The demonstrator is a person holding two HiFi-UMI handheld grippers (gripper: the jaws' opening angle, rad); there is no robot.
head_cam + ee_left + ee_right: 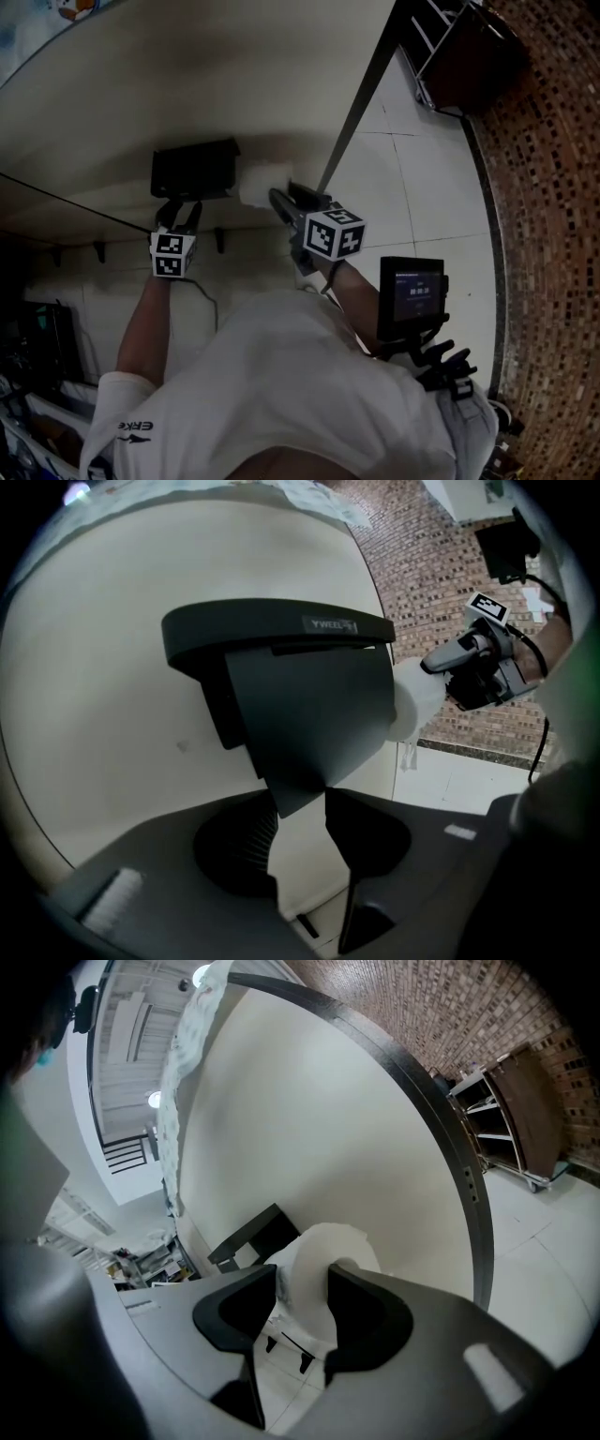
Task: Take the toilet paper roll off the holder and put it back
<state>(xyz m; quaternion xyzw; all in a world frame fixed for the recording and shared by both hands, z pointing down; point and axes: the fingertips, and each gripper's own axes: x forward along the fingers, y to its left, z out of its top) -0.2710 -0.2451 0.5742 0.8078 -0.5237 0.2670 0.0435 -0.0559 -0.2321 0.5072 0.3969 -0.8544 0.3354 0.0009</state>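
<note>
Our right claw (302, 1283) pinches the toilet paper roll (323, 1241), which sits at the right end of the holder (194, 169). Our left claw (300, 803) stands spread just under the holder's cover (309, 714), whose lower corner is at its tips. We judge the roll partly seated, but we cannot tell whether it is coming off or going back.

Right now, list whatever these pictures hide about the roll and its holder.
1. The spindle: left gripper view, behind the holder cover; right gripper view, behind the toilet paper roll.
2. Most of the roll: left gripper view, the cover hides it.
3. Tips of the left gripper: head view, too dark against the holder cover.
</note>
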